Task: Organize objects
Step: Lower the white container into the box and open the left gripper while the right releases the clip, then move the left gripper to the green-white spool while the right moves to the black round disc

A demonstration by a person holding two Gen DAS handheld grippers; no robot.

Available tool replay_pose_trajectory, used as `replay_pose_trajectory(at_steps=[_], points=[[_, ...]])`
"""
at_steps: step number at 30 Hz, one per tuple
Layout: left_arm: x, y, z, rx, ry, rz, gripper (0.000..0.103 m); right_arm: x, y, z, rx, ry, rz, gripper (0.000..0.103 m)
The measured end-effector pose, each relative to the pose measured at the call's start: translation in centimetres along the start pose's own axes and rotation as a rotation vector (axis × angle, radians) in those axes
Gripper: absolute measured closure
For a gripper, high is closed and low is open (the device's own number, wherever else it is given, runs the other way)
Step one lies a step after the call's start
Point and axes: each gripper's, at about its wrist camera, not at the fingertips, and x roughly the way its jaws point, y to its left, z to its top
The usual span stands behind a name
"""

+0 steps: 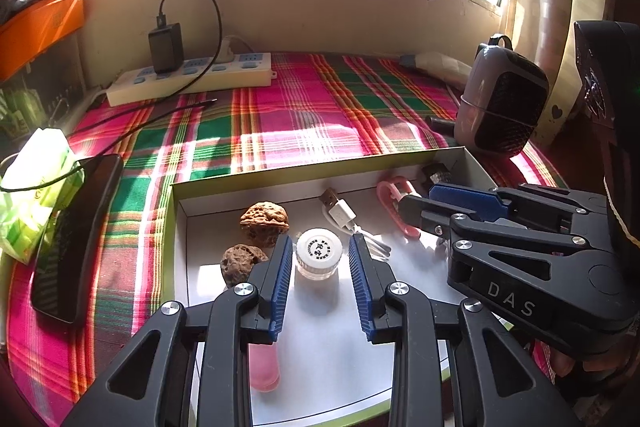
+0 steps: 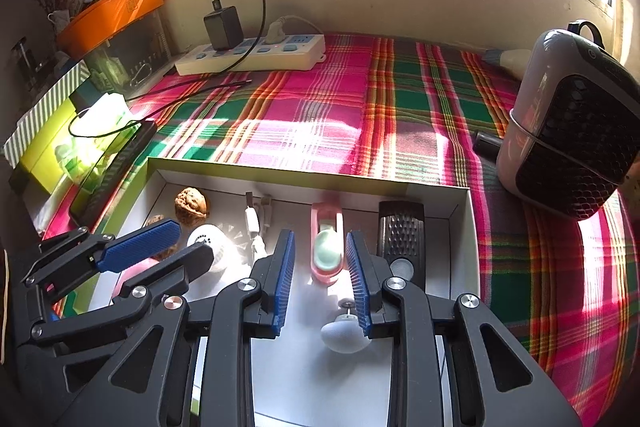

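My left tool hangs wide open, the white-capped jar standing between its fingertips inside the shallow box. My right tool is just as wide around the pink clip. I judge an off-centre squeeze could tip the jar into the two walnuts just left of my fingers.

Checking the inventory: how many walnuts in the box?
2. One walnut lies near the back left of the box; the second walnut sits just nearer, beside the left gripper's jaws. Others may be hidden under the grippers.
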Motion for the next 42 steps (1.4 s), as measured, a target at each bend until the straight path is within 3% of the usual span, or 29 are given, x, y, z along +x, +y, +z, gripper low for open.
replay_pose_trajectory(at_steps=[30, 34, 42], points=[[-7.5, -1.0, -3.3, 0.04, -0.089, 0.015, 0.075, -7.6, 1.8, -4.9, 0.02, -0.105, -0.009, 0.074], [-8.0, -1.3, -4.0, 0.045, -0.088, 0.006, 0.074, -8.5, 1.8, -5.7, 0.022, -0.116, -0.008, 0.065], [-8.8, -1.6, -5.3, 0.048, -0.082, -0.008, 0.073, -9.4, 1.8, -7.3, 0.03, -0.119, -0.01, 0.064]])
